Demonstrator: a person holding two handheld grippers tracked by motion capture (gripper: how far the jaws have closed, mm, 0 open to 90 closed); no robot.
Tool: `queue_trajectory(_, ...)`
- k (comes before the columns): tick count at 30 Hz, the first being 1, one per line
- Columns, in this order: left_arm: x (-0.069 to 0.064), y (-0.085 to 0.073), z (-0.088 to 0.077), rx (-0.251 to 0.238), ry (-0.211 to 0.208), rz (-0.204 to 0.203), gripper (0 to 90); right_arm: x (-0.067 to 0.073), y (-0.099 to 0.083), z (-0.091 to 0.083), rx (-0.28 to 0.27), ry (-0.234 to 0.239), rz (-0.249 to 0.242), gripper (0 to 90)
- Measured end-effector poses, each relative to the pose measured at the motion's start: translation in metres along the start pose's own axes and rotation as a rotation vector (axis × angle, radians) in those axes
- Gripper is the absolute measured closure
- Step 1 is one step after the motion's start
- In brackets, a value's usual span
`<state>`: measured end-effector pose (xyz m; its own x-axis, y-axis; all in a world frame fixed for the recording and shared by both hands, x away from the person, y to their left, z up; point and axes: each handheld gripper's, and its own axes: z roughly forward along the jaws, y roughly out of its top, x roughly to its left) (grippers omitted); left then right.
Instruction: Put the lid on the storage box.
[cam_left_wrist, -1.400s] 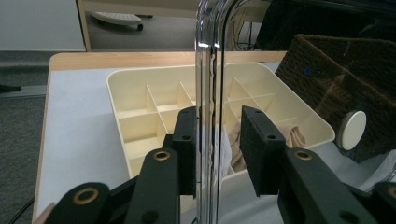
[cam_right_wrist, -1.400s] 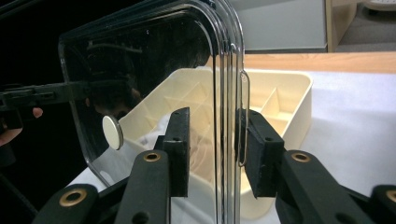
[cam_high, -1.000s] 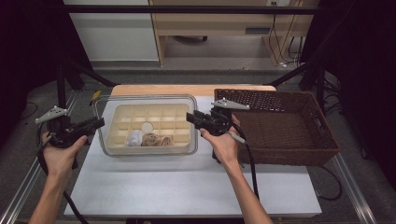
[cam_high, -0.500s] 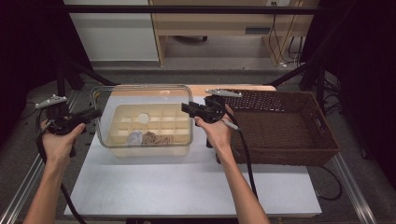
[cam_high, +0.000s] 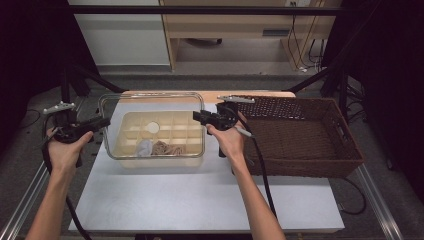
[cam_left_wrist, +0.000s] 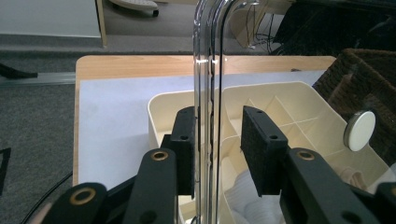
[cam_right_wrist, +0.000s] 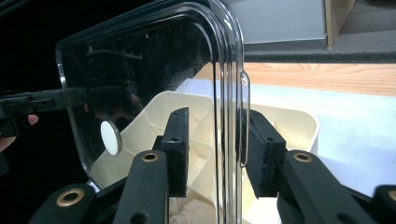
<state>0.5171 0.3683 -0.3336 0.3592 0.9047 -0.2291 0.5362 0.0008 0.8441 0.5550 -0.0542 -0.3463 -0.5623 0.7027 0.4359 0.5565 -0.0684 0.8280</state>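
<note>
So on my end the clear lid (cam_high: 150, 94) was up off the cream divided box (cam_high: 165, 163), hovering just over it at the left half of the white table (cam_high: 200, 205). It sat about level, with its long axis running side to side across the table and the short ends pointing at each hand. The left gripper (cam_high: 102, 121) was pinching the rim at the left short end, and the right gripper (cam_high: 196, 117) was pinching the right end. The wicker basket (cam_high: 310, 165) sat just beside the box.
</note>
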Motion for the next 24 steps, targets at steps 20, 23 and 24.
queue_trajectory(20, 0.007, -0.001, 0.033, 0.017, 0.018, 0.017, 56.3, -0.010, -0.007, 0.029, 0.002, -0.096, -0.071, 49.2)
queue_trajectory(23, 0.007, -0.002, 0.038, 0.021, 0.023, 0.024, 54.1, -0.013, -0.008, 0.034, 0.002, -0.104, -0.066, 47.3)
queue_trajectory(24, 0.007, -0.003, 0.039, 0.024, 0.025, 0.029, 53.2, -0.014, -0.009, 0.036, 0.000, -0.106, -0.069, 46.5)
